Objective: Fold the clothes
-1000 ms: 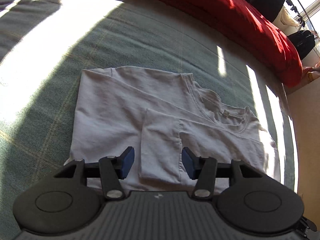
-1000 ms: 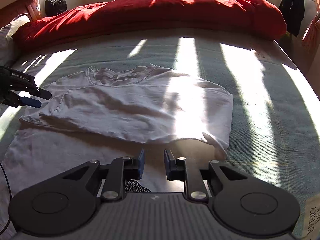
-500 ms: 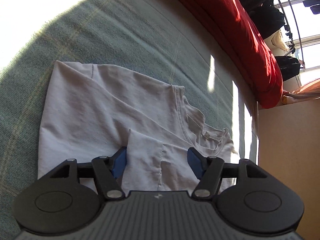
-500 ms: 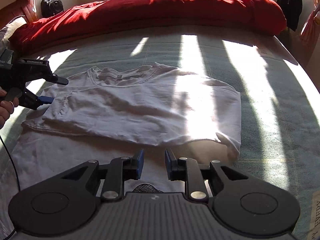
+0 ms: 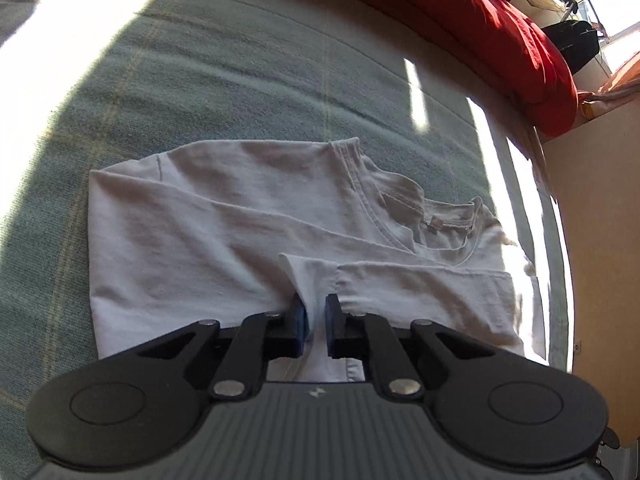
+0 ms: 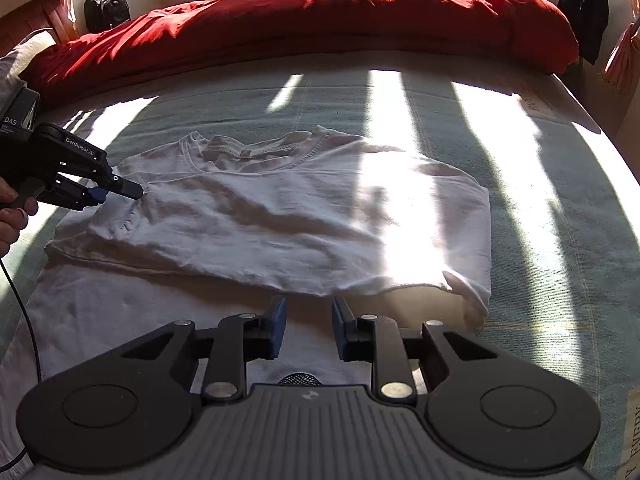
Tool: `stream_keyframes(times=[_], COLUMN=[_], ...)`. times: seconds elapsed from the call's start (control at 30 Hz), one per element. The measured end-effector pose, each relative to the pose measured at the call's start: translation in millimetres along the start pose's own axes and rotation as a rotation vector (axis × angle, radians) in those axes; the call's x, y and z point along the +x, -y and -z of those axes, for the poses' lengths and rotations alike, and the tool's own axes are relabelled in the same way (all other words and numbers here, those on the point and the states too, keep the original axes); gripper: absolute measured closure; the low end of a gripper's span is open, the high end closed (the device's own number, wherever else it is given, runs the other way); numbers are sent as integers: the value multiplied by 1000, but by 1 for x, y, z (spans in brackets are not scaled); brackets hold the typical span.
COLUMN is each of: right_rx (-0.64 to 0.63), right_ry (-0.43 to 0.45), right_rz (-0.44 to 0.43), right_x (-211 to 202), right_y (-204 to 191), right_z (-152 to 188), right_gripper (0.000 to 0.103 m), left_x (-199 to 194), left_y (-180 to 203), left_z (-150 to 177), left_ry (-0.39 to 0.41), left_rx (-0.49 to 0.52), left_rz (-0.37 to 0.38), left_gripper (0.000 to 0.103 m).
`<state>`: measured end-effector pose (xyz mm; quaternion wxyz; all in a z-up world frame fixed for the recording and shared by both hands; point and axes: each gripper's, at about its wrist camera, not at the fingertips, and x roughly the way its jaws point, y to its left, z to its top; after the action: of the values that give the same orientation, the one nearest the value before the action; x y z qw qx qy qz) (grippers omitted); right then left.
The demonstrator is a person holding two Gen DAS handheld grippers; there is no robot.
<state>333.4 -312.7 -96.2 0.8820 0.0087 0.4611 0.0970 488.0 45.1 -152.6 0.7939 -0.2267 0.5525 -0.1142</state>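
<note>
A white T-shirt (image 5: 200, 220) lies on the bed, partly folded, collar (image 5: 400, 208) toward the far right in the left wrist view. My left gripper (image 5: 315, 312) is shut on the folded sleeve (image 5: 308, 276), and white cloth shows between its blue pads. The right wrist view shows the same shirt (image 6: 280, 208) with its upper part laid over the lower part. There the left gripper (image 6: 132, 191) bites the sleeve at the shirt's left side. My right gripper (image 6: 308, 312) hovers over the shirt's near part. Its jaws are opening, with nothing pinched between them.
A green blanket (image 6: 540, 220) covers the bed. A red duvet (image 6: 320, 12) is bunched along the far edge. A person's hand (image 6: 10, 216) holds the left gripper, with a cable (image 6: 24, 300) hanging below. A brown panel (image 5: 596, 240) borders the bed's right side.
The left gripper moved in over the sleeve and went from wide open to shut on it. The right gripper's jaws widened a little while it stayed in place.
</note>
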Motion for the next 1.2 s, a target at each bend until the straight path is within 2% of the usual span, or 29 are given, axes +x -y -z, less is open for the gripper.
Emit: stream_keyframes(times=[0.17, 0.33, 0.47, 0.6, 0.73, 0.8, 0.93, 1.0, 1.03, 1.13, 1.2], right_rx=[5, 10, -8, -23, -99, -116, -64, -46, -40, -37, -43], right_ry=[-5, -9, -14, -34, -69, -74, 13, 52, 56, 34, 4], right_rz=[18, 28, 67, 159, 311, 337, 313, 284, 272, 233, 215], right_x=[1, 0, 0, 4, 14, 18, 6, 0, 0, 11, 24], right_y=[4, 10, 16, 27, 40, 46, 61, 64, 65, 66, 68], right_z=[1, 2, 3, 4, 8, 9, 0, -6, -8, -11, -8], right_gripper=[72, 72, 72, 72, 72, 72, 73, 80, 88, 88, 88], left_x=[-27, -29, -23, -14, -8, -7, -7, -6, -6, -7, -8], left_y=[13, 12, 1, -17, -18, -17, -17, -17, -16, -15, -15], left_z=[-3, 0, 9, 14, 15, 15, 14, 15, 15, 14, 14], left_ry=[84, 88, 65, 45, 41, 38, 38, 37, 36, 37, 38], left_rx=[50, 62, 47, -15, -17, -6, -8, -6, -4, -1, -5], left_rz=[-11, -46, -93, -106, -120, -130, -138, -147, -152, -166, -178], left_gripper=[103, 103, 103, 103, 103, 103, 102, 102, 102, 100, 94])
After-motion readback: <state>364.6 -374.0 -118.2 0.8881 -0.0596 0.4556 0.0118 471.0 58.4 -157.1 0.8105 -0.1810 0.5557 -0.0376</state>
